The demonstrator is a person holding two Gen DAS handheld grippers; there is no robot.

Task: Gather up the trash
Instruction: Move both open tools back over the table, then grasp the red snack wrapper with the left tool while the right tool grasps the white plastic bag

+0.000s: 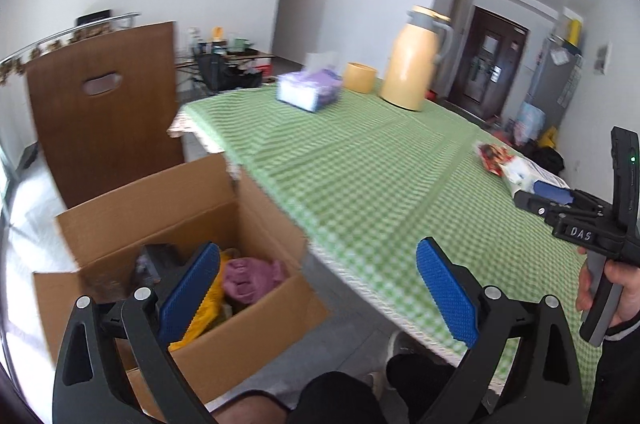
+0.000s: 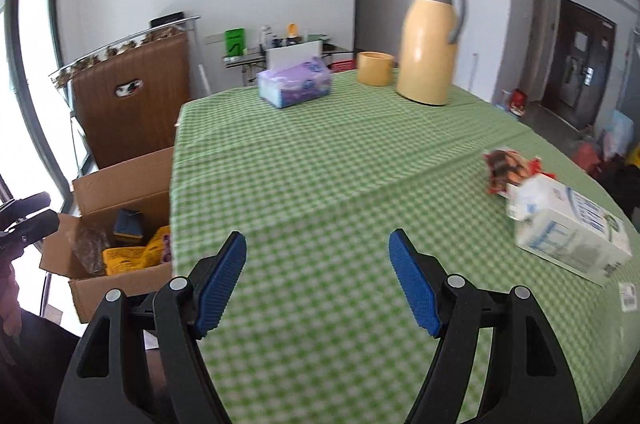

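Observation:
An open cardboard box (image 1: 200, 248) (image 2: 120, 183) stands on the floor at the table's left end, holding yellow, purple and dark trash. On the green checked tablecloth (image 2: 320, 163) a white milk carton (image 2: 568, 228) (image 1: 528, 175) lies on its side, touching a crumpled red snack wrapper (image 2: 508, 167) (image 1: 492, 155). My left gripper (image 1: 320, 276) is open and empty, over the gap between the box and the table edge. My right gripper (image 2: 318, 264) is open and empty above the cloth, left of the carton. In the left wrist view the right gripper (image 1: 560, 199) reaches toward the carton.
At the table's far end stand a yellow thermos jug (image 2: 430, 43), a yellow cup (image 2: 374, 67) and a purple tissue pack (image 2: 296, 83). A brown chair back (image 1: 104, 111) rises behind the box. The person's legs (image 1: 340, 400) are below the table edge.

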